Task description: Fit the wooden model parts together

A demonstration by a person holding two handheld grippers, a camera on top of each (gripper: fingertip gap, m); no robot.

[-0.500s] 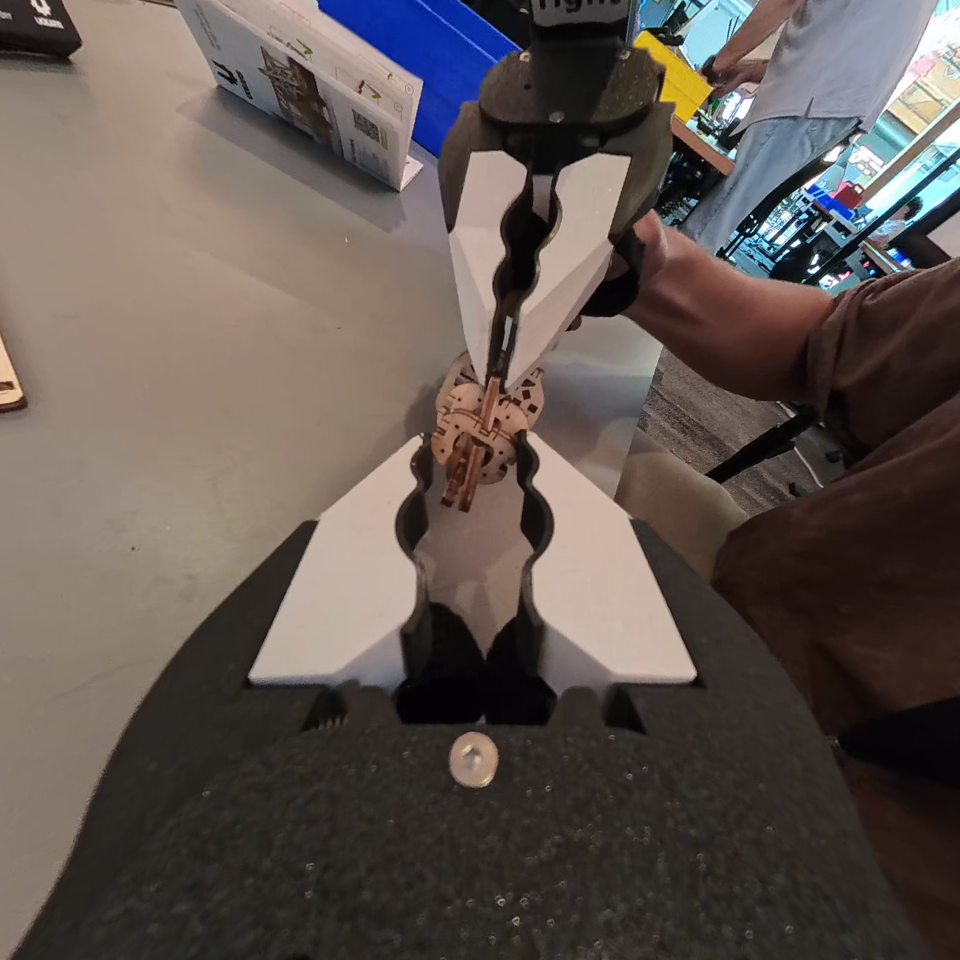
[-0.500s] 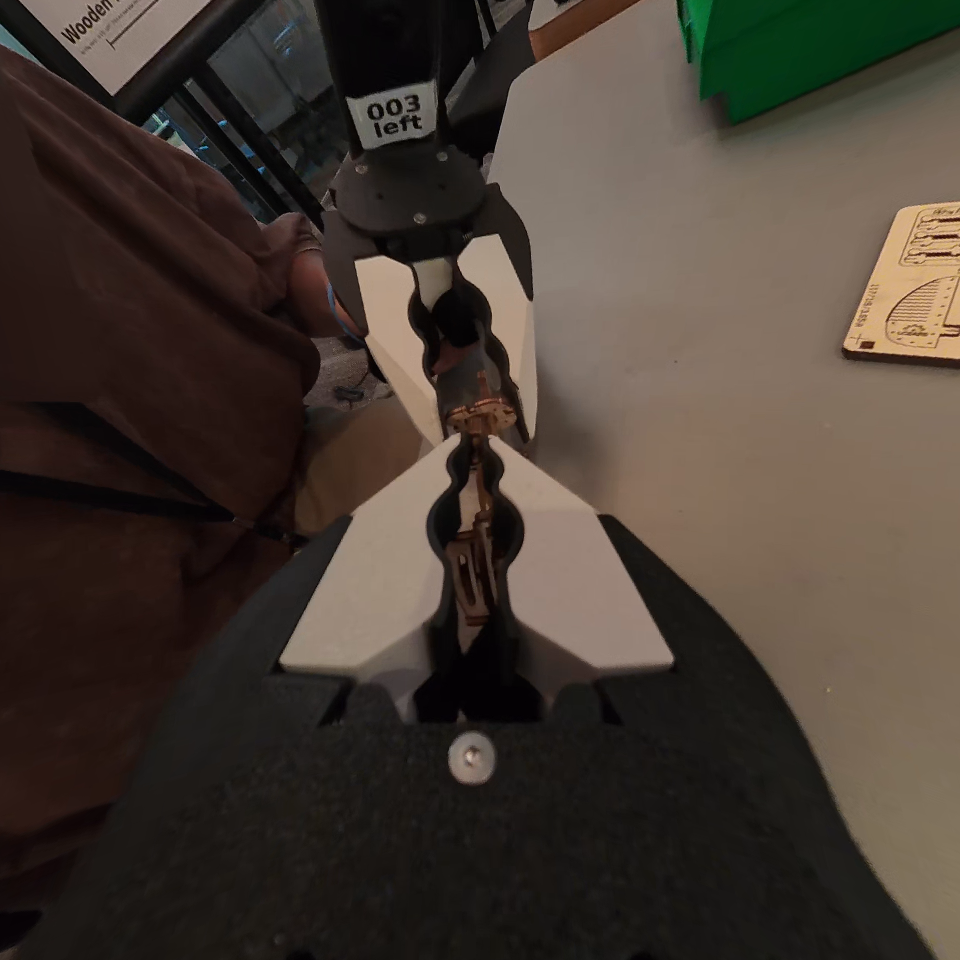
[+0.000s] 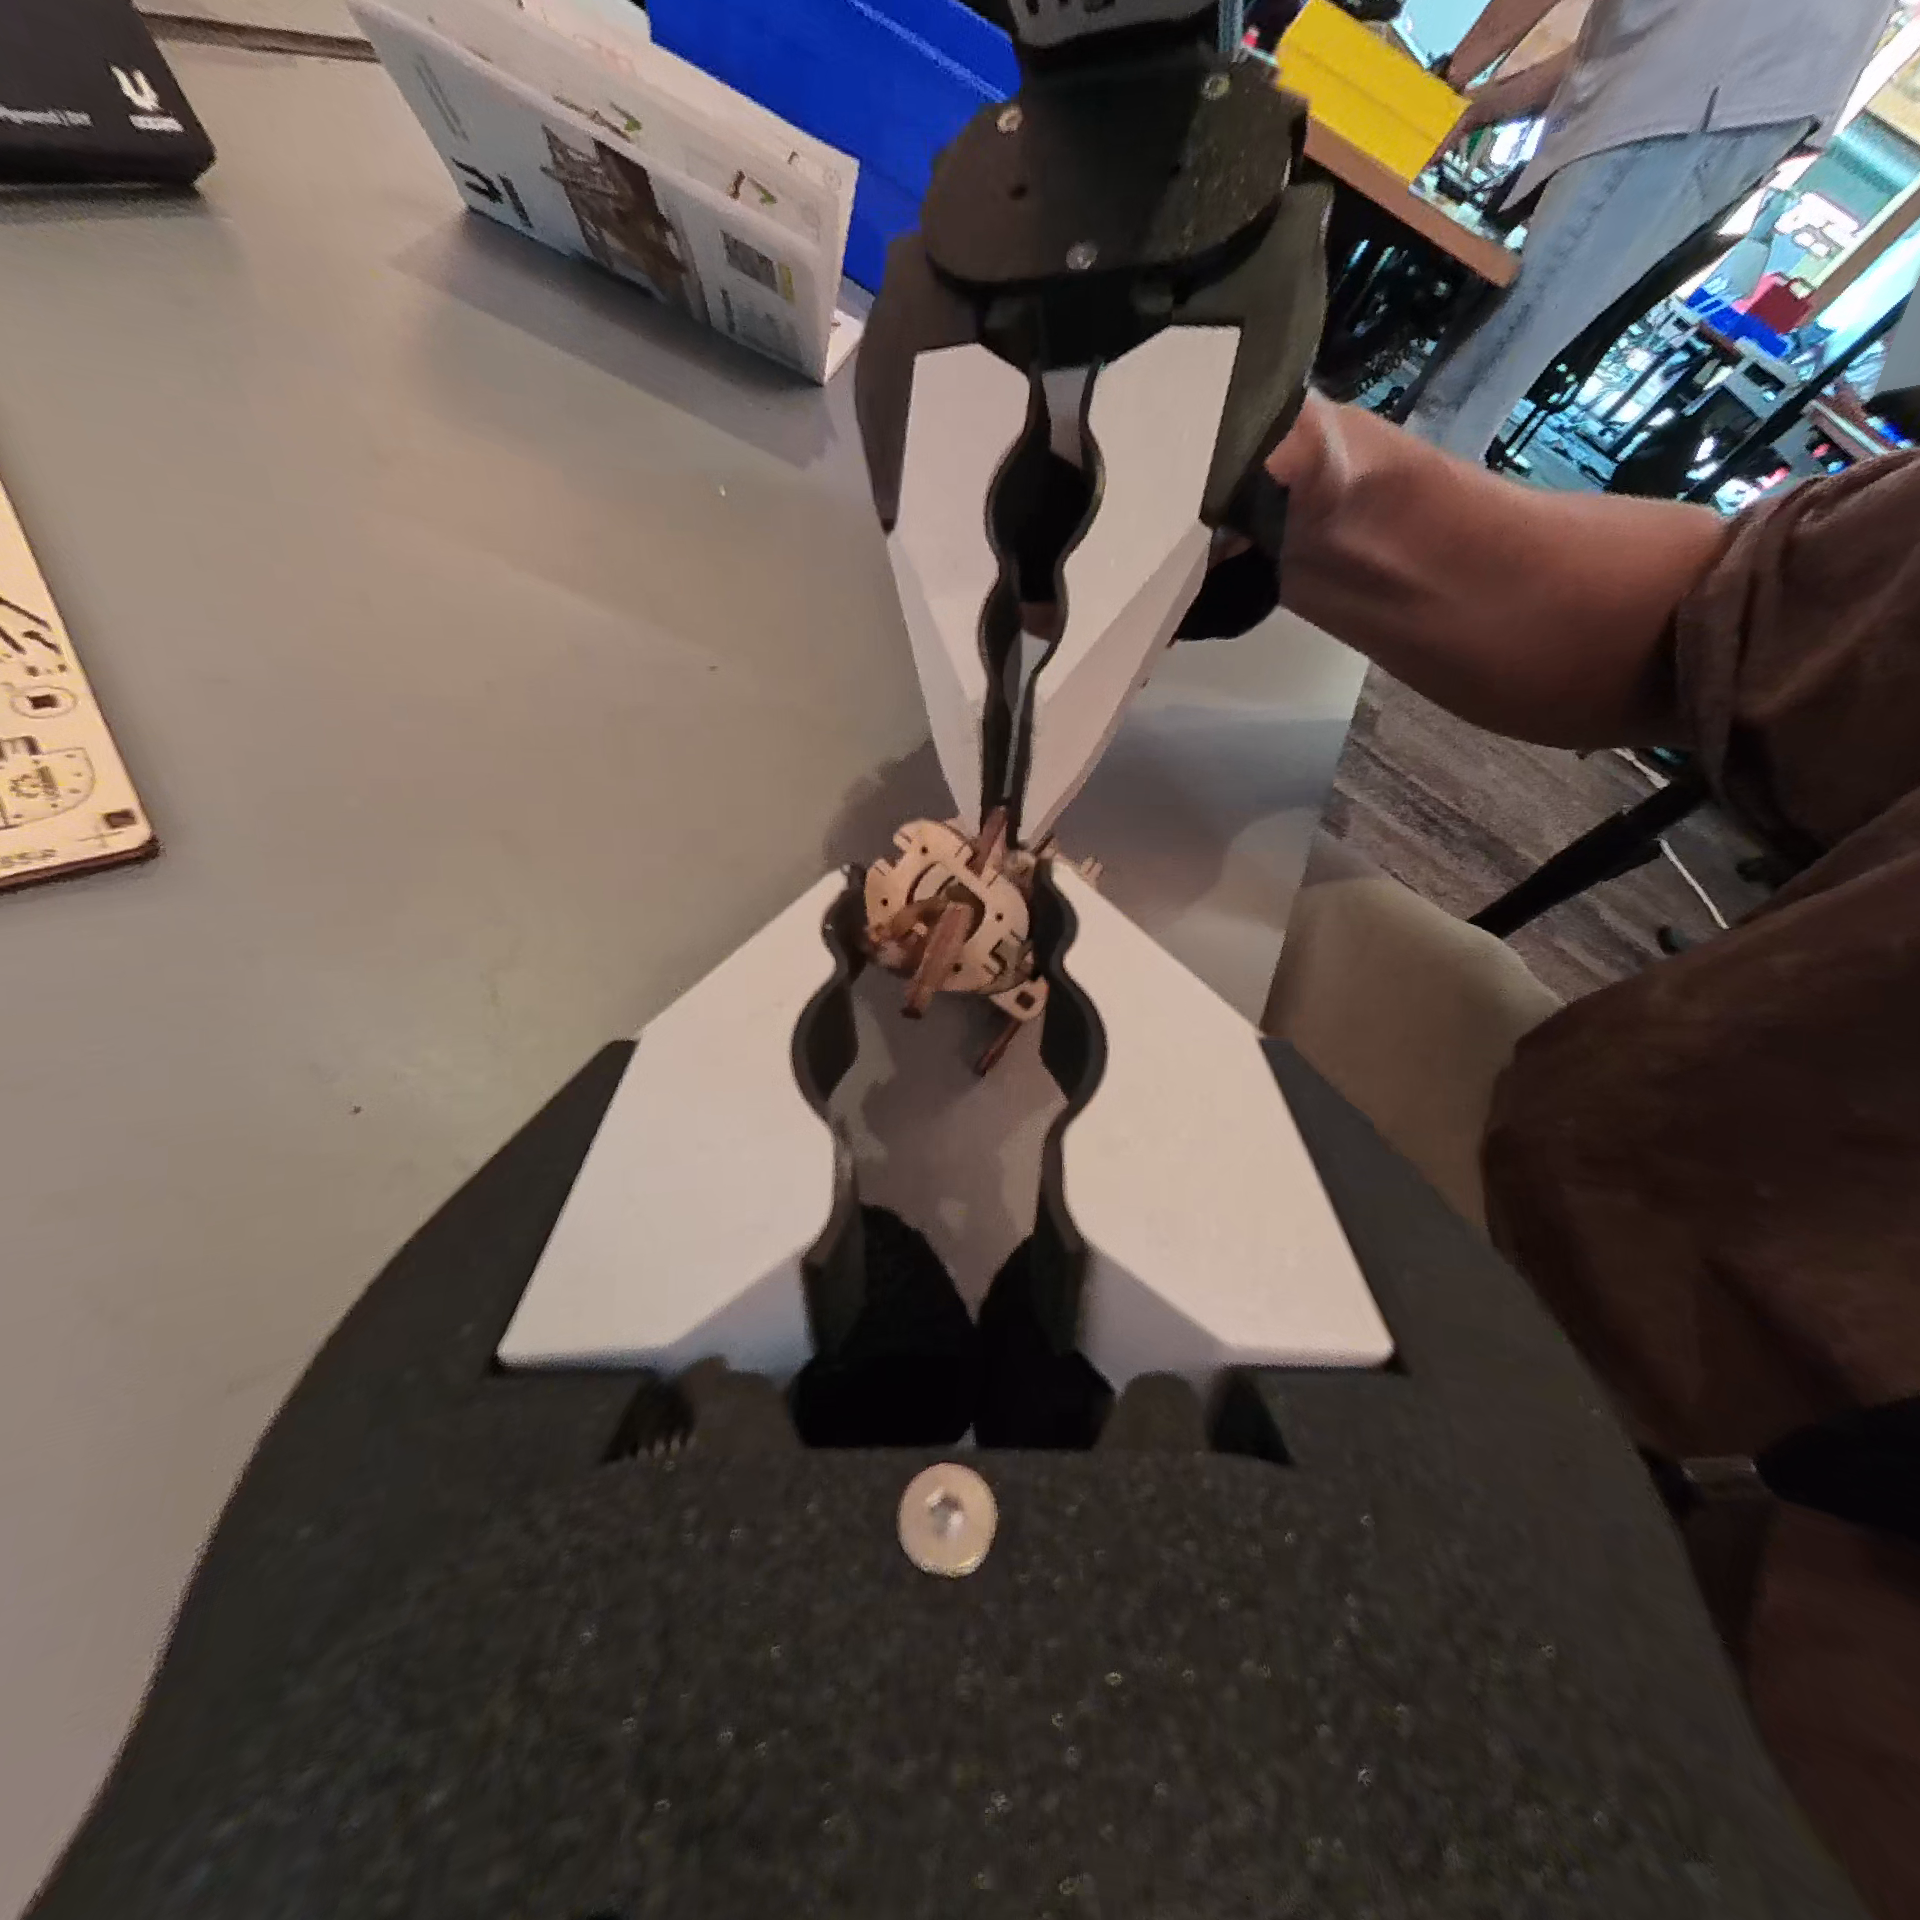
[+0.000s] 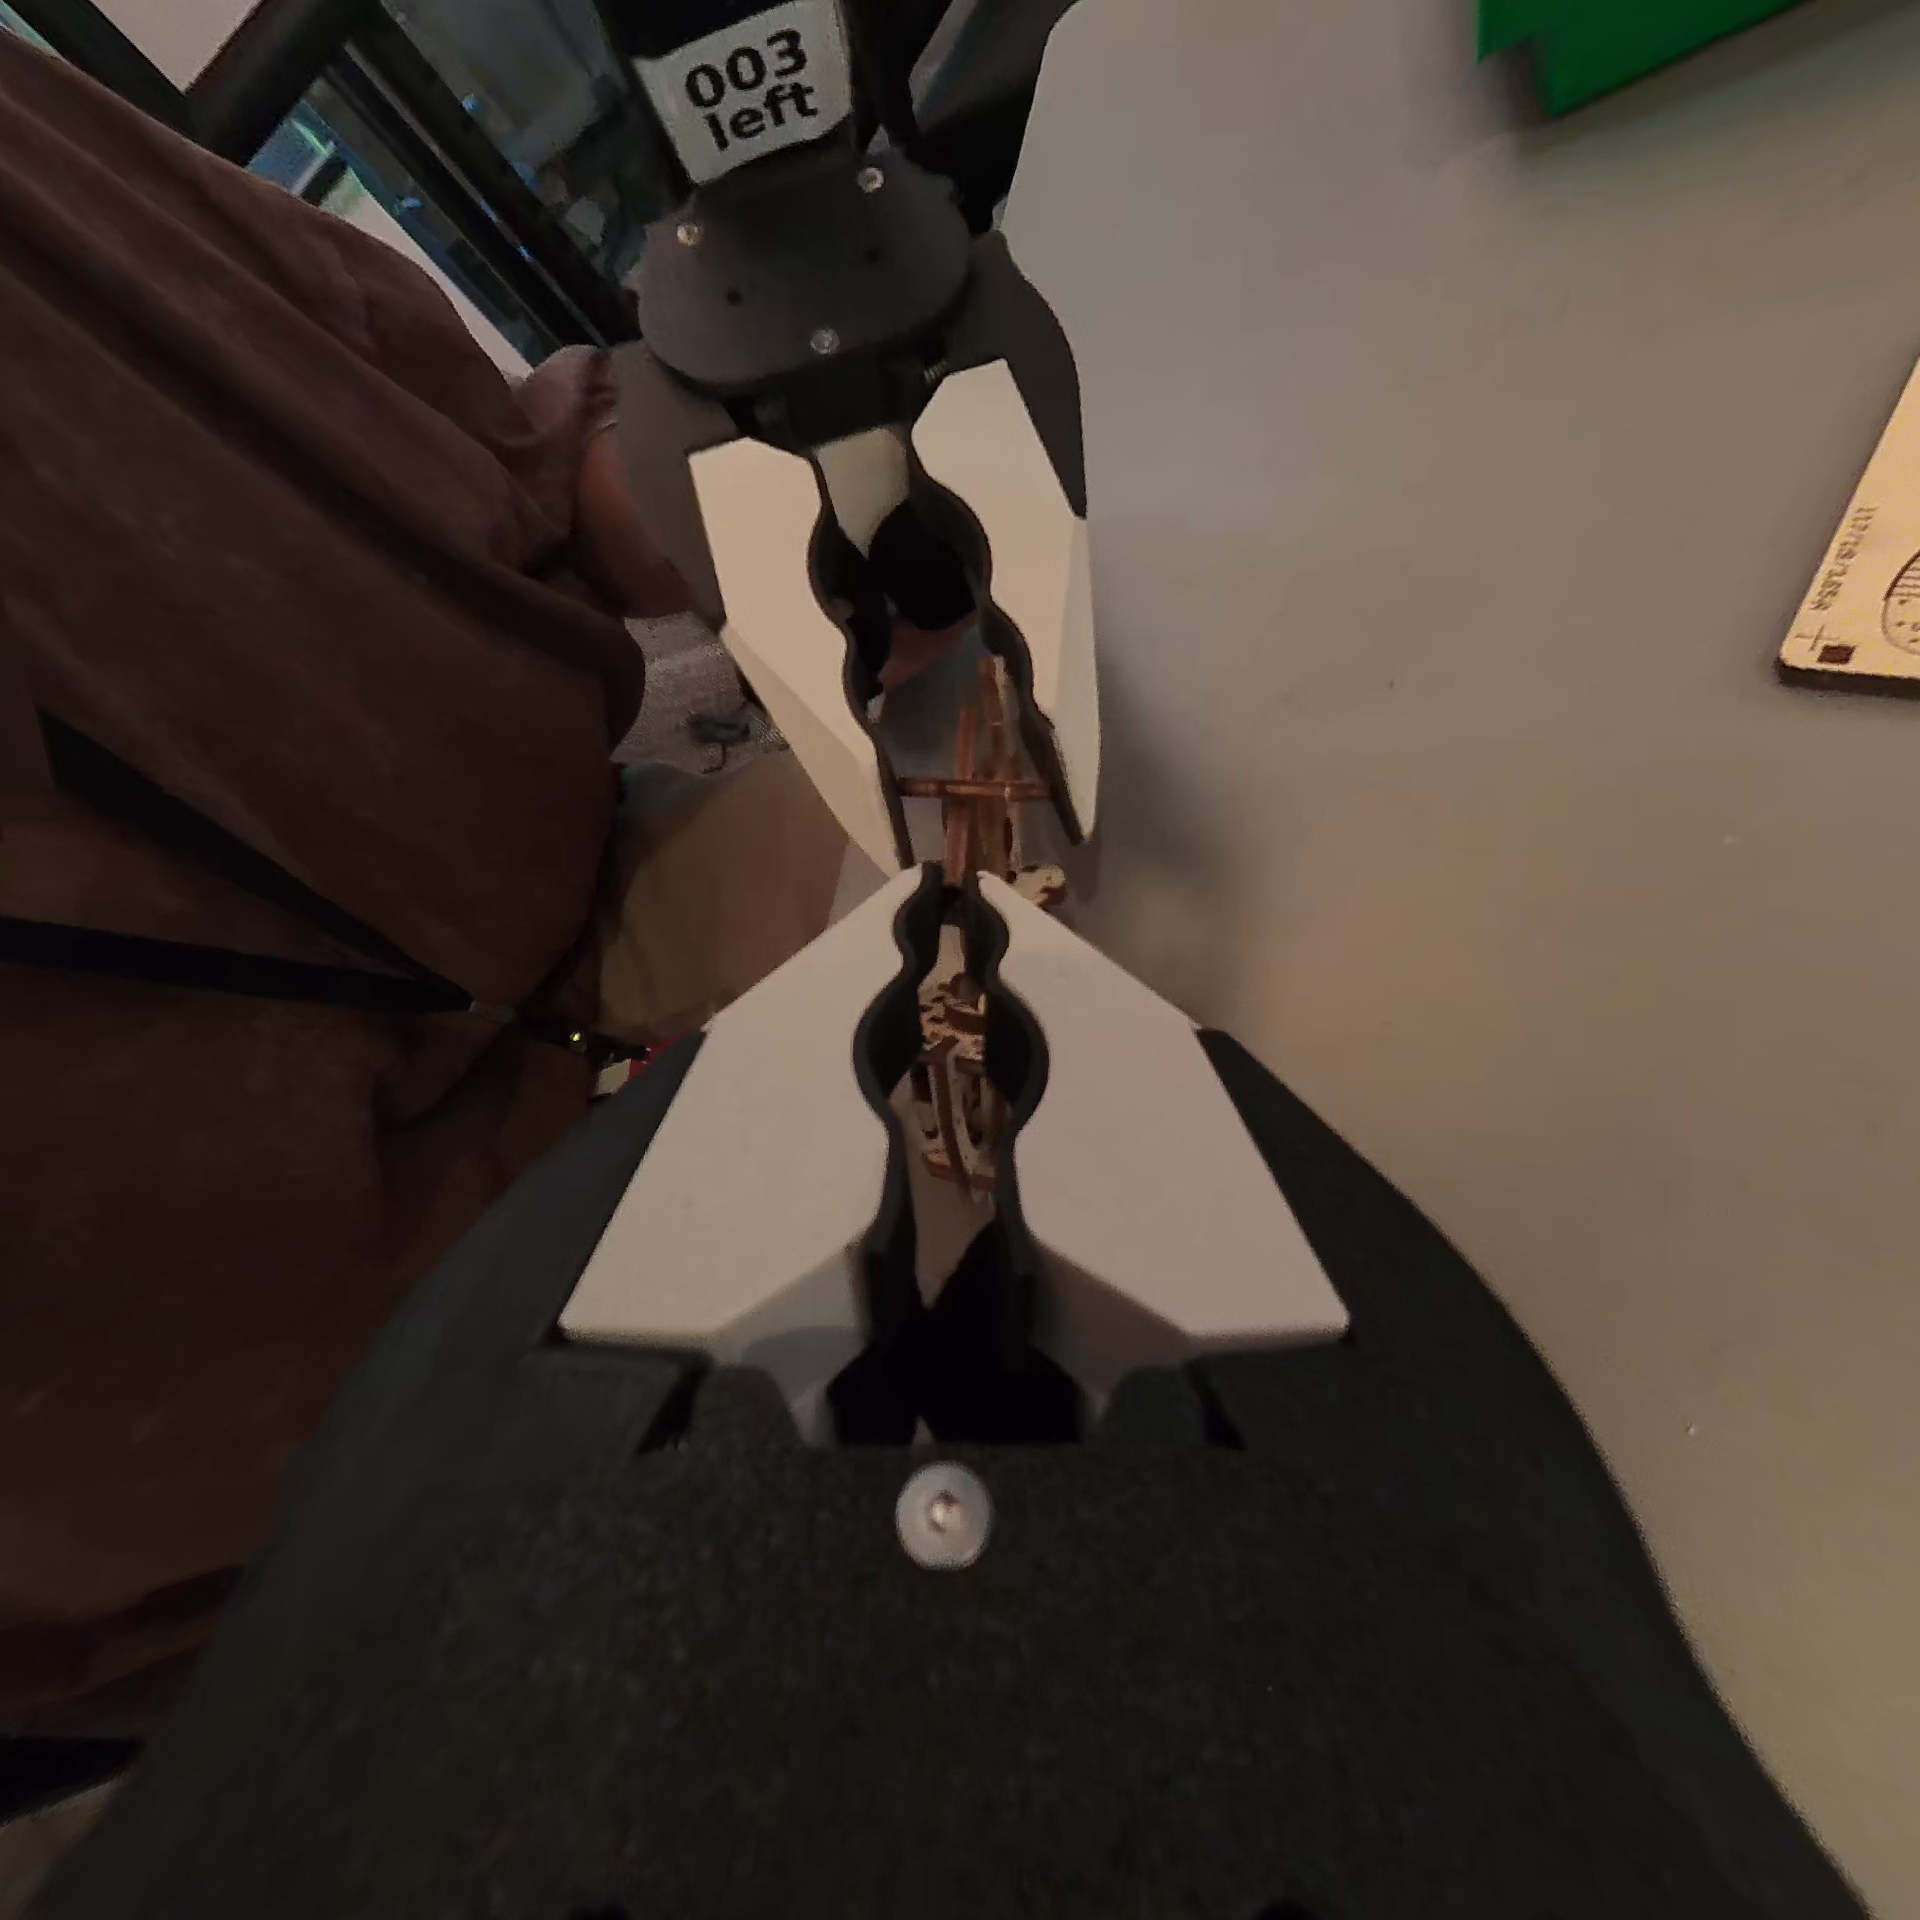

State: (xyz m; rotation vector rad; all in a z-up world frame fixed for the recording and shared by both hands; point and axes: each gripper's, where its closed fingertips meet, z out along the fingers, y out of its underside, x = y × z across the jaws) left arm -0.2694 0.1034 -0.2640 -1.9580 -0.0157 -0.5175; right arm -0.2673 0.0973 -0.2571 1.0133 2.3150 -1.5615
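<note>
A: Start with the left wrist view — what does it show?

B: The left gripper (image 3: 940,914) has its white fingers (image 3: 717,1122) closed around a round wooden disc assembly (image 3: 951,914), pinched at the tips above the grey surface (image 3: 416,623). Opposite it, the right gripper (image 3: 1003,826) points down with its jaws nearly together, clamped on a thin wooden strip (image 3: 995,831) that meets the top of the disc (right at the edge).

A: Anything else lying about?

B: A wooden parts sheet (image 3: 52,727) at the left edge, a folded booklet (image 3: 644,177) farther back, a blue bin (image 3: 831,94) behind it.

A: And the right wrist view?

B: The right gripper (image 4: 951,888) is clenched on a slim wooden piece (image 4: 951,1081) running along its jaws. The left gripper (image 4: 987,831) faces it, tip to tip, grasping the disc assembly (image 4: 977,800) edge-on — the two parts touch. Another parts sheet (image 4: 1860,623) lies at the right.
</note>
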